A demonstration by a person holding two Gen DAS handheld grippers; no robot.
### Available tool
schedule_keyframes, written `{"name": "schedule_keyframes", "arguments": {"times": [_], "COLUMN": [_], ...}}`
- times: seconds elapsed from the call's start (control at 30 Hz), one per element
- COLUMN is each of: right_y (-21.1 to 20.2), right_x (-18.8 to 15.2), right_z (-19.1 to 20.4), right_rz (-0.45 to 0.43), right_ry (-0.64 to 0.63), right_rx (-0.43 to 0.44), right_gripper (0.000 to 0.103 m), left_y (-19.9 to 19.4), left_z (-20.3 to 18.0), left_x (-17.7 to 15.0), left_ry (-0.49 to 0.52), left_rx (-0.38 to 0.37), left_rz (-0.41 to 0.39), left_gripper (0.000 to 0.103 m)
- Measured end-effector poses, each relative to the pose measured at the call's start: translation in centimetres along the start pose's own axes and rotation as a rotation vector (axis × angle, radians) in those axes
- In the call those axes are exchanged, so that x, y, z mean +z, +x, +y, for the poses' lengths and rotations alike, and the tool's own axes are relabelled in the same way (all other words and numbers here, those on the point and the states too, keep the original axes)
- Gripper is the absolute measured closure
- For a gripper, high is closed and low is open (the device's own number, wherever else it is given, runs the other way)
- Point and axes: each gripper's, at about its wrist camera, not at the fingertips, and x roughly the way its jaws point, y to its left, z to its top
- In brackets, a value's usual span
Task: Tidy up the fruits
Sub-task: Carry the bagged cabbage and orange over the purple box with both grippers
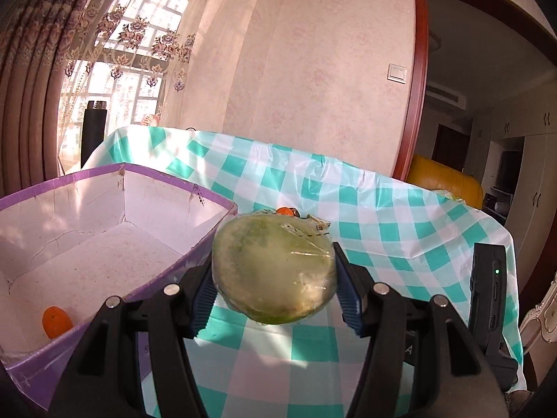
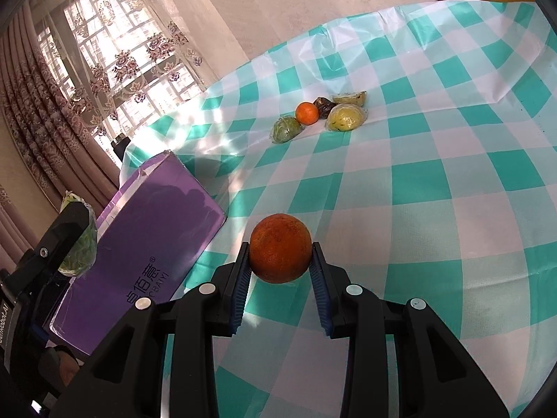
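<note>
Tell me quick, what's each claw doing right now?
Left gripper: shut on a wrapped green fruit, beside the purple box.
Right gripper: shut on an orange, above the table.

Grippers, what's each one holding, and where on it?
Left gripper: plastic-wrapped green fruit, pinched at its sides. Right gripper: large orange, pinched at its sides.

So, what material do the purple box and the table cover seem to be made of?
Purple box: likely cardboard, with a glossy purple outside and a matte white, creased inside. Table cover: probably thin plastic sheet, since it is shiny with sharp fold lines.
</note>
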Motion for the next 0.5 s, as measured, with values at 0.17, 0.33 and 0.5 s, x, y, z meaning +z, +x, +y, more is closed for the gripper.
{"name": "schedule_keyframes", "arguments": {"times": [0.17, 0.33, 0.5], "right_y": [-0.7, -1.1, -1.3], "right_x": [0.2, 0.8, 1.3], "right_z": [3.1, 5.6, 8.3], "right_rz": [-0.030, -0.045, -0.059], "right_ry": [-0.102, -0.144, -0.203], "right_rx": [0.009, 0.047, 0.073], "right_gripper": [0.069, 0.069, 0.069], "left_y": [-2.9, -4.7, -5.2], "left_z": [1.2, 3.3, 6.4], "left_x": [2.8, 4.8, 6.0], "left_ry": [-0.005, -0.036, -0.099], "left_rx": [0.064, 0.133, 0.197], "left_rz": [-0.082, -0.098, -0.066], "left_gripper": [0.043, 0.043, 0.043]}}
